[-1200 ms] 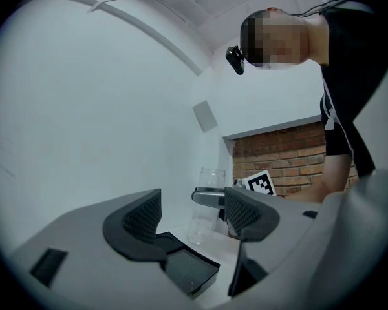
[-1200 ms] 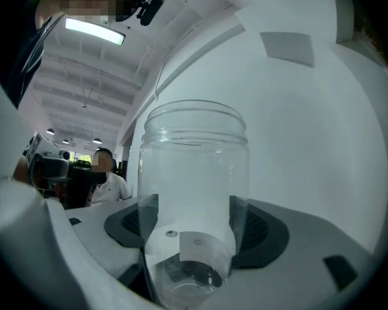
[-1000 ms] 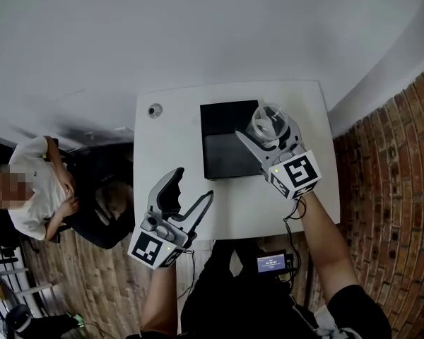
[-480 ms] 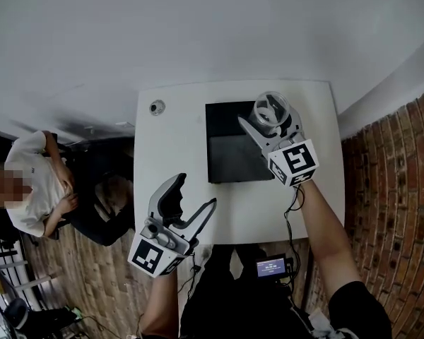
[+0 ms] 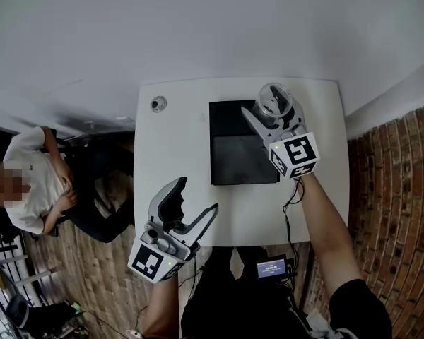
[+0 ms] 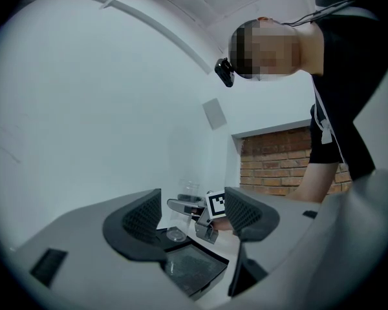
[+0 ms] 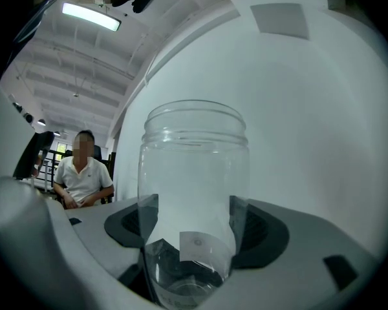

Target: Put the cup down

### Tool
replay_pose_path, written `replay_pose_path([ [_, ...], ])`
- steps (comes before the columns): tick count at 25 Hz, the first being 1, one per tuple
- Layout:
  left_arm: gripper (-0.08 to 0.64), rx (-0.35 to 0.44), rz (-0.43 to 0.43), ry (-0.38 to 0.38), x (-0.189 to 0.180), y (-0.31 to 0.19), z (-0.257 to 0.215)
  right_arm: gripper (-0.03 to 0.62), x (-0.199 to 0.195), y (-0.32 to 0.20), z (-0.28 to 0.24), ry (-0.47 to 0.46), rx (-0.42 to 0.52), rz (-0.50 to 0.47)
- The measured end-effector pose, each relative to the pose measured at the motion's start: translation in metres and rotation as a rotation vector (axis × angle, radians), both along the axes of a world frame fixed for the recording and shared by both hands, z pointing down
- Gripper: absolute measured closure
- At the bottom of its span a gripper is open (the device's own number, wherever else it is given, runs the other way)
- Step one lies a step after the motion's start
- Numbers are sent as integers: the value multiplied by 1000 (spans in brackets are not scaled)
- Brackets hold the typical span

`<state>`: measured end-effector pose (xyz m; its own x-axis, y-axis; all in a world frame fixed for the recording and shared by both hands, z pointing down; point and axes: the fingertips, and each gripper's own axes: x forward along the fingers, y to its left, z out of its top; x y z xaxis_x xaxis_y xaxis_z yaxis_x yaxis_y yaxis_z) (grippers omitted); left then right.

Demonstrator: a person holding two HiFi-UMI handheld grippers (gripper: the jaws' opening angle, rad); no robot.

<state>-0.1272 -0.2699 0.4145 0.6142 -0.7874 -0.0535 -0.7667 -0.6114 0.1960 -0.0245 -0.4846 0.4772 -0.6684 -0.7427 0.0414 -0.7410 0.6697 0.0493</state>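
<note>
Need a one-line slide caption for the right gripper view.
Right gripper clamps an upright clear cup between its jaws; a seated person in white behind, left.

A black square pad (image 5: 242,144) is laid on the white tabletop (image 5: 174,162). A small round object (image 5: 157,104) is set near the far left corner. A person in a white shirt (image 5: 34,183) is seated beside the tabletop, and a brick wall (image 5: 404,196) is seen on the right.
</note>
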Motion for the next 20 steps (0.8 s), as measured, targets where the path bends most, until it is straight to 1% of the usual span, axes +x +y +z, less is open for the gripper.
replay_pose_path([
  [12, 249, -15, -4, 8, -1, -7, 8, 230, -7, -14, 12, 4, -2, -9],
  [16, 249, -26, -20, 16, -2, -9, 10, 229, -7, -14, 12, -5, 4, -10],
  [20, 249, -17, 2, 15, 0, -8, 8, 229, -9, -14, 13, 8, 9, -21],
])
